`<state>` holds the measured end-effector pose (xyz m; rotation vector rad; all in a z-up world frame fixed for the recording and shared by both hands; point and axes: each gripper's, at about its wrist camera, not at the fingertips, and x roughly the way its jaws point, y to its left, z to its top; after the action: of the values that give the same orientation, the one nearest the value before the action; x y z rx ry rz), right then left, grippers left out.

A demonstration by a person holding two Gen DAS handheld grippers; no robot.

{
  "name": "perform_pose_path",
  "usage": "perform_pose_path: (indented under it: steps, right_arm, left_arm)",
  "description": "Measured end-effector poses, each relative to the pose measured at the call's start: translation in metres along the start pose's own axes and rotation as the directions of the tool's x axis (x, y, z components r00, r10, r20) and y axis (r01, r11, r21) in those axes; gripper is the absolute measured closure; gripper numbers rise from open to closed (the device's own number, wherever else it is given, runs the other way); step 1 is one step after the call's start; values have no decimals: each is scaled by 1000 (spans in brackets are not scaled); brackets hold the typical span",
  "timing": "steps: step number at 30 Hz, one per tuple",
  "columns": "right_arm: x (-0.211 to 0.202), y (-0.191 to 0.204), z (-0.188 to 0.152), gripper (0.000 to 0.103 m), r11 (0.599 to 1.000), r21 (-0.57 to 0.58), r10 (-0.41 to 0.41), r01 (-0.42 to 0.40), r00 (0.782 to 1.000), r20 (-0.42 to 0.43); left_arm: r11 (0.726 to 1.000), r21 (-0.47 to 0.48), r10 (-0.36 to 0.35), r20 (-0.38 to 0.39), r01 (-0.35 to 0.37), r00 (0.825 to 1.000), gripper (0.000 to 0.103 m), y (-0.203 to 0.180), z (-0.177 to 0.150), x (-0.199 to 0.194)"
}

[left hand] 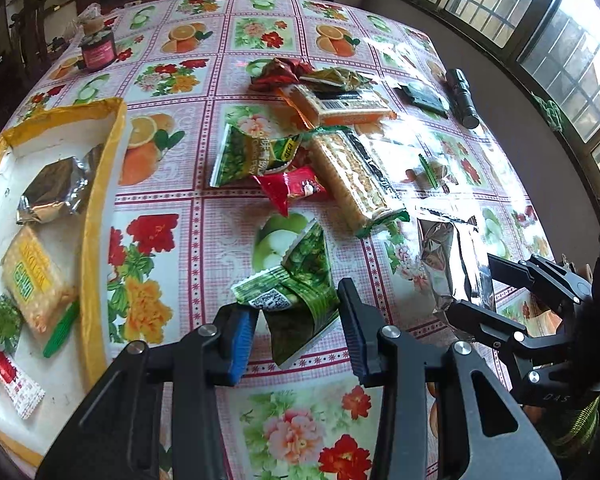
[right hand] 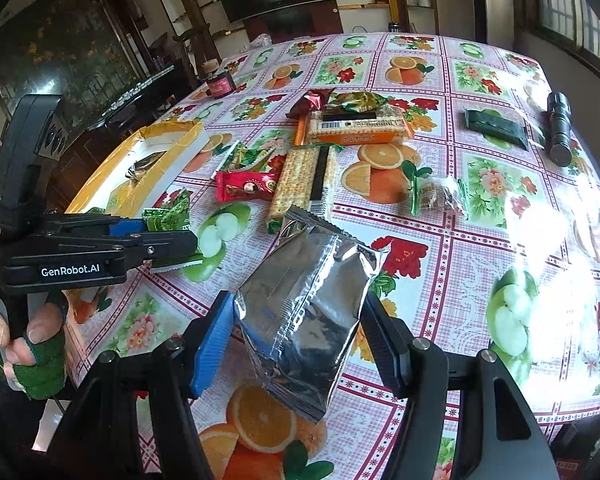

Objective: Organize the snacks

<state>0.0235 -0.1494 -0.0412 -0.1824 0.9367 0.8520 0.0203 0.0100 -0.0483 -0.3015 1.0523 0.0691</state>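
My left gripper (left hand: 298,330) is open, its fingers on either side of a green snack packet (left hand: 300,292) lying on the tablecloth. My right gripper (right hand: 300,338) holds a silver foil packet (right hand: 308,312) between its pads; the packet looks pinched and tilted up from the table. The same packet shows in the left wrist view (left hand: 448,264). A yellow-rimmed white box (left hand: 96,184) at the left holds a silver packet (left hand: 54,190), a cracker pack (left hand: 34,280) and small sweets. The box also shows in the right wrist view (right hand: 168,136).
More snacks lie mid-table: a green pea bag (left hand: 252,152), a red packet (left hand: 292,190), a long cracker pack (left hand: 356,176), an orange biscuit pack (left hand: 340,106). A black flashlight (left hand: 462,98) and dark packet (left hand: 422,98) lie far right. A red jar (left hand: 98,50) stands far left.
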Motion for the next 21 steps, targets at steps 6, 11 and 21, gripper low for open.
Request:
perform_pose_path:
  steps: [6, 11, 21]
  right_arm:
    - [-8, 16, 9, 39, 999, -26, 31, -30, 999, 34]
    - [-9, 32, 16, 39, 997, -53, 61, -59, 997, 48]
    - [-5, 59, 27, 39, 992, -93, 94, -89, 994, 55]
  left_arm:
    - [1000, -29, 3, 58, -1, 998, 62, 10, -7, -35]
    - [999, -52, 12, 108, -6, 994, 62, 22, -14, -64]
    - [995, -100, 34, 161, -18, 986, 62, 50, -21, -95]
